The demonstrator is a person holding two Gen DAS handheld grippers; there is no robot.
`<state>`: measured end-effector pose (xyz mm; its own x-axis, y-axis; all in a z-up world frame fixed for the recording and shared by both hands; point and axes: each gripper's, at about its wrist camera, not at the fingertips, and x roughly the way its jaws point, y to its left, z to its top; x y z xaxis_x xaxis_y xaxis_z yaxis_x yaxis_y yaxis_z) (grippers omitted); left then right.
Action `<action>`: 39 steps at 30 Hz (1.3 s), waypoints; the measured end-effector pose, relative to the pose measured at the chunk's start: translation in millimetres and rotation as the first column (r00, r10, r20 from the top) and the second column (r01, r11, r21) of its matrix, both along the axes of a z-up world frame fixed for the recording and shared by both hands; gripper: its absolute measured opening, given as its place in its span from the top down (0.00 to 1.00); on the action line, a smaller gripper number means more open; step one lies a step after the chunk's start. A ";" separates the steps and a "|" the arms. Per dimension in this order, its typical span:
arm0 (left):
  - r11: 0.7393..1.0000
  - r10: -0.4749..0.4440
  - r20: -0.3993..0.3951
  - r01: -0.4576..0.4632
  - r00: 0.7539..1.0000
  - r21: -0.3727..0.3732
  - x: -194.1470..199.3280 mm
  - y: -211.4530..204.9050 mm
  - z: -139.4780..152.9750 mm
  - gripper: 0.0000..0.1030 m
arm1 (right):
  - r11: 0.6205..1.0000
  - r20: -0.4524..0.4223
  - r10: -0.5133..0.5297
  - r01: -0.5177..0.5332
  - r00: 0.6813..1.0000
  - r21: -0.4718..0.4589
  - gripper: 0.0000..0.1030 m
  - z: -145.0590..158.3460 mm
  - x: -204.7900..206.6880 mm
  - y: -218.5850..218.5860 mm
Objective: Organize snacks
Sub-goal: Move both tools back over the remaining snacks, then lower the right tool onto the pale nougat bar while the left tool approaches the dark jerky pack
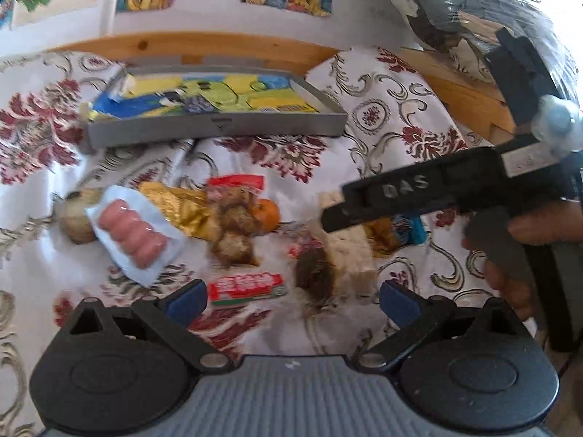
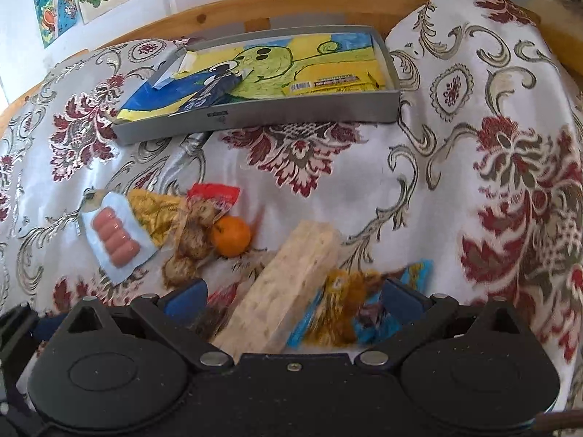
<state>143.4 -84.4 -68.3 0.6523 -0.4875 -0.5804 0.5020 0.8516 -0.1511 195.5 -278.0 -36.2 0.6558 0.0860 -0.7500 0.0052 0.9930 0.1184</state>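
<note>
Snacks lie in a loose pile on the flowered cloth: a sausage pack (image 1: 133,233) (image 2: 114,238), a gold packet (image 1: 175,200), a bag of brown balls (image 2: 193,240), an orange (image 2: 231,236) and a red-green candy pack (image 1: 246,287). Behind them sits a grey tray (image 1: 215,127) (image 2: 255,116) holding a yellow packet (image 2: 335,85) and a dark blue one. My left gripper (image 1: 291,306) is open just above the candy pack and a brown snack (image 1: 315,273). My right gripper (image 2: 293,300) (image 1: 339,215) is open around a pale rice bar (image 2: 288,284) and a blue-yellow packet (image 2: 349,302).
A wooden bed frame (image 2: 237,14) runs behind the tray, with drawings on the wall above. The cloth rises over a hump (image 2: 473,109) at the right. A dark plastic-wrapped bundle (image 1: 473,18) sits at the upper right. A hand (image 1: 539,225) holds the right gripper.
</note>
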 end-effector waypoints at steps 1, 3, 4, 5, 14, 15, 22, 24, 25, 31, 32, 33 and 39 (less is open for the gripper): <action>1.000 -0.006 -0.012 0.006 1.000 -0.006 2.5 -1.3 -0.8 0.01 | 1.000 0.001 -0.004 0.004 1.000 -0.005 0.03 -1.0 2.4 -0.2; 1.000 -0.013 -0.042 0.012 0.999 -0.023 8.6 -3.2 -2.4 0.01 | 1.000 0.003 -0.015 0.015 1.000 -0.010 0.05 -3.2 7.9 -1.3; 0.999 -0.011 -0.058 0.009 0.998 -0.033 11.6 -3.8 -3.3 0.01 | 1.000 0.002 -0.020 0.020 1.000 -0.009 0.06 -4.4 10.5 -2.0; 0.999 -0.007 -0.076 0.003 0.997 -0.047 14.4 -3.8 -4.2 0.01 | 1.000 0.003 -0.025 0.025 1.000 -0.006 0.09 -5.4 12.8 -2.6; 0.991 -0.005 -0.179 -0.020 0.984 -0.136 28.1 -5.3 -11.9 0.09 | 0.999 -0.027 -0.032 0.033 0.999 0.043 0.28 -13.1 24.5 -3.4; 0.990 -0.003 -0.187 -0.023 0.982 -0.138 29.2 -5.4 -12.7 0.10 | 0.998 -0.031 -0.038 0.039 0.999 0.048 0.31 -14.0 25.5 -4.2; 0.985 0.017 -0.234 -0.056 0.972 -0.161 38.6 -1.9 -14.2 0.26 | 0.993 -0.051 -0.063 0.068 0.997 0.098 0.35 -18.3 28.4 -9.1; 0.984 0.009 -0.250 -0.053 0.968 -0.170 41.9 -3.3 -14.1 0.31 | 0.993 -0.051 -0.065 0.070 0.997 0.098 0.36 -18.3 27.8 -8.7; 0.983 0.002 -0.259 -0.049 0.966 -0.174 43.9 -4.5 -14.4 0.35 | 0.993 -0.051 -0.066 0.071 0.996 0.099 0.36 -18.5 27.7 -8.7; 0.979 -0.003 -0.303 -0.059 0.953 -0.196 49.7 -7.6 -18.8 0.44 | 0.986 -0.055 -0.085 0.091 0.995 0.138 0.36 -18.7 26.0 -13.2; 0.976 0.000 -0.312 -0.068 0.950 -0.207 50.4 -5.6 -19.7 0.49 | 0.985 -0.055 -0.089 0.096 0.995 0.145 0.36 -18.6 26.0 -14.2; 0.973 0.006 -0.323 -0.080 0.946 -0.217 51.2 -3.4 -20.7 0.50 | 0.983 -0.054 -0.094 0.101 0.994 0.153 0.36 -18.4 25.7 -15.3; 0.969 0.021 -0.333 -0.101 0.943 -0.226 49.4 1.5 -20.9 0.51 | 0.978 -0.049 -0.105 0.112 0.993 0.175 0.36 -17.5 23.8 -18.3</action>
<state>192.7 -82.9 -89.2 0.4795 -0.6017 -0.6387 0.3386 0.7984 -0.4979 219.3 -296.3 -53.7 0.6386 0.1495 -0.7549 0.1200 0.9496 0.2896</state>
